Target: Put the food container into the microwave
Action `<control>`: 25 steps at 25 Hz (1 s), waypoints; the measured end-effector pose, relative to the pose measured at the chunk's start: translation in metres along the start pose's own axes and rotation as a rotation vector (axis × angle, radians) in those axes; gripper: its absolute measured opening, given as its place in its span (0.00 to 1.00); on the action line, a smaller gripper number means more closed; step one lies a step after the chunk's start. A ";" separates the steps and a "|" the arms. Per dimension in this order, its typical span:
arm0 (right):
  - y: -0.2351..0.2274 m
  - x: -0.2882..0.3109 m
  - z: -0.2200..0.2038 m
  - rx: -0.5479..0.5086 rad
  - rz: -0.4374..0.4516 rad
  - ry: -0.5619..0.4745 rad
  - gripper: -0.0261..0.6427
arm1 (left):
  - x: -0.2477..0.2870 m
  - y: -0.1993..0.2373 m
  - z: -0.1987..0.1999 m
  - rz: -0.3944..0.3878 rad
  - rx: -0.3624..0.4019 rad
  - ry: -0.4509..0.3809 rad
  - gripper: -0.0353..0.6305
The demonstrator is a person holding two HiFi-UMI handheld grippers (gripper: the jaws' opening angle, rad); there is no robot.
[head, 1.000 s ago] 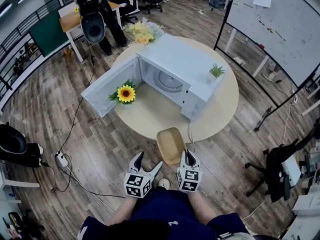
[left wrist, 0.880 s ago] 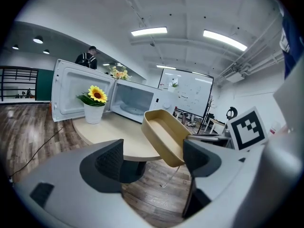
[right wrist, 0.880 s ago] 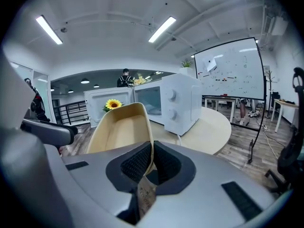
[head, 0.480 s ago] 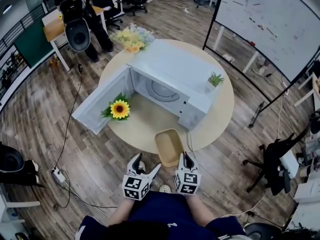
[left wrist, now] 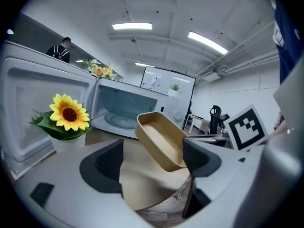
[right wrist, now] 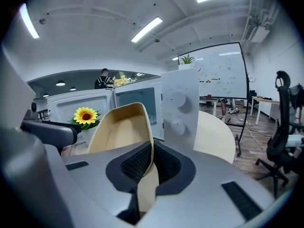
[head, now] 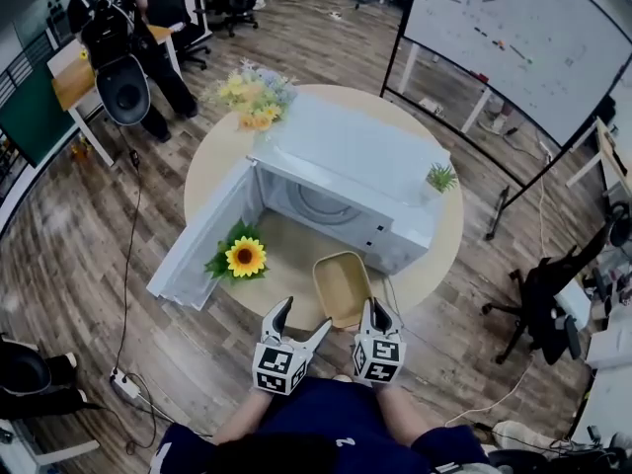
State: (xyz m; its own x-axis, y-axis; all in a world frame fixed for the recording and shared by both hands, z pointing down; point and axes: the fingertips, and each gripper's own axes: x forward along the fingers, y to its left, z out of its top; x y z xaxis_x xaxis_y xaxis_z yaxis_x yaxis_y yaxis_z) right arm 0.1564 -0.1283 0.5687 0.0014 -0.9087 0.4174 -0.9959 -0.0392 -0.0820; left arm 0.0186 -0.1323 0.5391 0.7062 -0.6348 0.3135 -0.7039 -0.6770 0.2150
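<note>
A white microwave (head: 346,171) stands on a round wooden table (head: 212,171) with its door (head: 202,240) swung wide to the left. A tan, empty food container (head: 342,286) hangs over the table's near edge, in front of the microwave's control panel (right wrist: 179,109). My right gripper (head: 373,309) is shut on the container's near right rim; in the right gripper view the rim (right wrist: 149,144) is pinched between the pads. My left gripper (head: 301,316) is open beside the container, to its left, with nothing between its pads. In the left gripper view the container (left wrist: 161,141) floats ahead of the jaws.
A potted sunflower (head: 245,257) stands on the table by the open door, left of the cavity. A small green plant (head: 441,177) sits on the microwave's top. A bouquet (head: 255,95) lies behind it. A person (head: 118,28), a whiteboard (head: 513,38) and an office chair (head: 548,304) surround the table.
Both grippers and the container have come closer to the table; the container, earlier just off the table's edge, now hangs over it near the microwave's front. The grip is unchanged.
</note>
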 end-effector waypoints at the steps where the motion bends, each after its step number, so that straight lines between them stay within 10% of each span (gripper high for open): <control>1: 0.003 0.004 0.002 0.009 -0.006 -0.001 0.08 | 0.002 0.005 0.001 -0.010 0.001 0.003 0.64; 25: 0.042 0.055 0.011 0.095 -0.061 0.050 0.09 | 0.019 0.068 0.022 -0.135 0.025 0.010 0.64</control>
State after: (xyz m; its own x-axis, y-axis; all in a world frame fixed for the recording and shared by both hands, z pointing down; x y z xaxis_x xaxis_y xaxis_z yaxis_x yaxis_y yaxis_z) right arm 0.1161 -0.1844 0.5780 0.0545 -0.8819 0.4683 -0.9810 -0.1348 -0.1397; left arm -0.0143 -0.1982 0.5390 0.7933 -0.5337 0.2930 -0.6006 -0.7649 0.2327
